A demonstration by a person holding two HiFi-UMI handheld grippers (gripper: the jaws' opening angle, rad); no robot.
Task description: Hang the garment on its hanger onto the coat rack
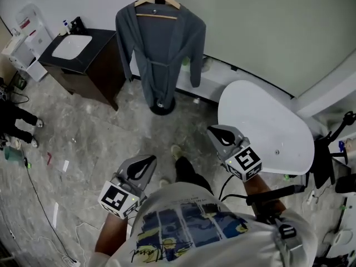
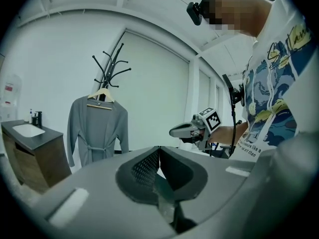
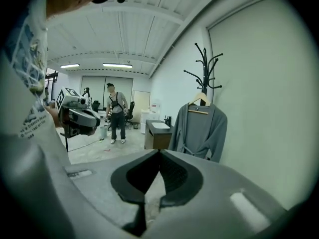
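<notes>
Head view: a grey long-sleeved fabric robe (image 1: pixel 159 49) hangs at 12 o'clock on a light wooden hanger (image 1: pixel 157 3). The hanger's hook is up on a black metal coat rack, whose round base (image 1: pixel 162 105) stands on the grey marbled floor (image 1: pixel 94 143). A dark wooden cabinet with a white sink (image 1: pixel 83 52) stands at 10 o'clock. The left hand-held gripper (image 1: pixel 148 161) is at 7 o'clock and the right hand-held gripper (image 1: pixel 214 130) at 4 o'clock, both well apart from the robe.

Left gripper view: its jaws are pressed together with nothing between them. The robe hangs at 9 o'clock under the rack's curved prongs.

Right gripper view: its jaws are also closed and empty. The robe on the rack is at 2 o'clock, and a person (image 3: pixel 116 111) stands far off at 10 o'clock.
</notes>
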